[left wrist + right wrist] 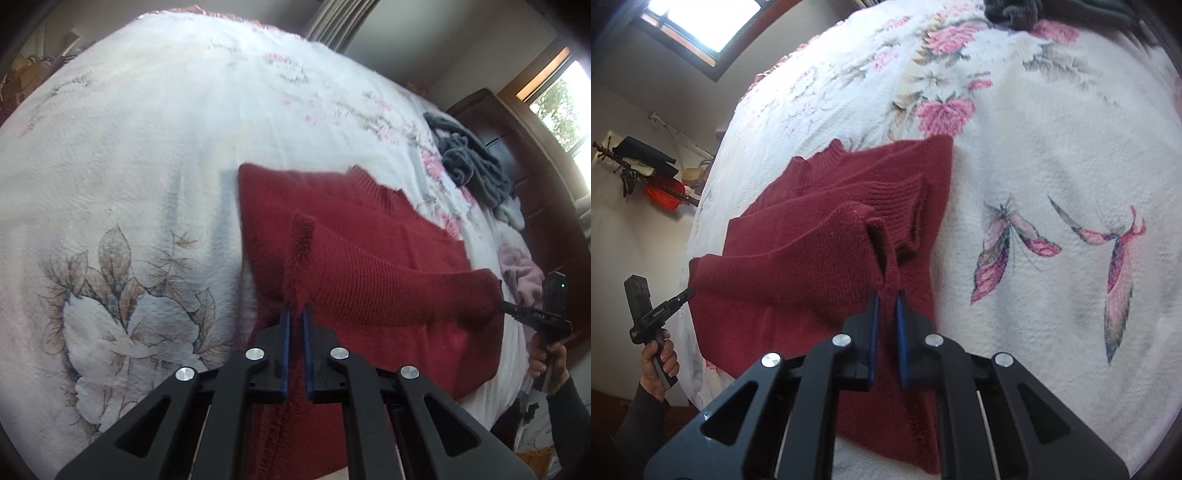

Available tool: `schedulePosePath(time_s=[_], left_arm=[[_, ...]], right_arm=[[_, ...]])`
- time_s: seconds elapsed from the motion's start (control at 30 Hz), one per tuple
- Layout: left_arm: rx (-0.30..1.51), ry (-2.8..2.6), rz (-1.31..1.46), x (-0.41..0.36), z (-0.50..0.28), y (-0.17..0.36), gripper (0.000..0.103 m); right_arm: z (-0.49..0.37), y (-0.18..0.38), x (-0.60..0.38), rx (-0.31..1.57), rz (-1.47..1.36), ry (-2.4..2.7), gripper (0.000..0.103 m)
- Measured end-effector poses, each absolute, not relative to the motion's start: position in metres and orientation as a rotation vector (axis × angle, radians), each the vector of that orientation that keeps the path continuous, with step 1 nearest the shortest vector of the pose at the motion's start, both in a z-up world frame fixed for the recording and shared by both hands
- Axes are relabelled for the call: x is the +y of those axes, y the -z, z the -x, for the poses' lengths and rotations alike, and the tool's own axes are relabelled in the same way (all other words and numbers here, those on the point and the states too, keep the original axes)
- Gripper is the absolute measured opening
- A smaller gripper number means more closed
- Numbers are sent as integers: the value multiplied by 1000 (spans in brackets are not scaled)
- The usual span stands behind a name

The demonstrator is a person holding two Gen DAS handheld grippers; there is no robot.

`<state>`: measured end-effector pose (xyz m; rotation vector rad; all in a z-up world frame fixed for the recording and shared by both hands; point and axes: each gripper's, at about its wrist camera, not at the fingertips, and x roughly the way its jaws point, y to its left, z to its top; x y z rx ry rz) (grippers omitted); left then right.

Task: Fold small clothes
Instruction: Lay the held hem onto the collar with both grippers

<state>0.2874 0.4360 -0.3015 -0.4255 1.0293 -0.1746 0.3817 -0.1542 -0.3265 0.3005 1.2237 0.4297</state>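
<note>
A dark red knit sweater (369,291) lies on a white floral blanket (147,147), its collar toward the far side. One end is lifted and doubled over the rest. My left gripper (295,310) is shut on one corner of the raised edge. My right gripper (886,295) is shut on the other corner, and the edge stretches between them. In the left wrist view the right gripper (506,306) shows at the far right, held by a hand. The right wrist view shows the sweater (798,266) with the left gripper (687,293) pinching it at the far left.
A heap of grey clothes (469,162) and a pale lilac garment (524,273) lie by the bed's right edge, next to dark wooden furniture (535,184). The blanket (1052,147) spreads wide on both sides of the sweater. A wall rack with items (646,173) hangs beyond the bed.
</note>
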Motion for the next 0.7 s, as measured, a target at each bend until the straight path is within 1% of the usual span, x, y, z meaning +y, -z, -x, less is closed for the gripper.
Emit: schedulePosePath(time_s=[0.2,0.4,0.53,0.7], left_arm=[[943,196,406,437,-294,263,5],[889,208,376,445,-334,232,5],[913,205,372,451,-379,234,5],[970,181,388,460,-437,256,5]], right_arm=[[-387,288,-151,1144,-268,-452,7],[-427,259,-149,1081,-281,-441,7],[-468,259,-147,1079,-295,-404,7],[-523,275,-143,1115,-324,-343,7]])
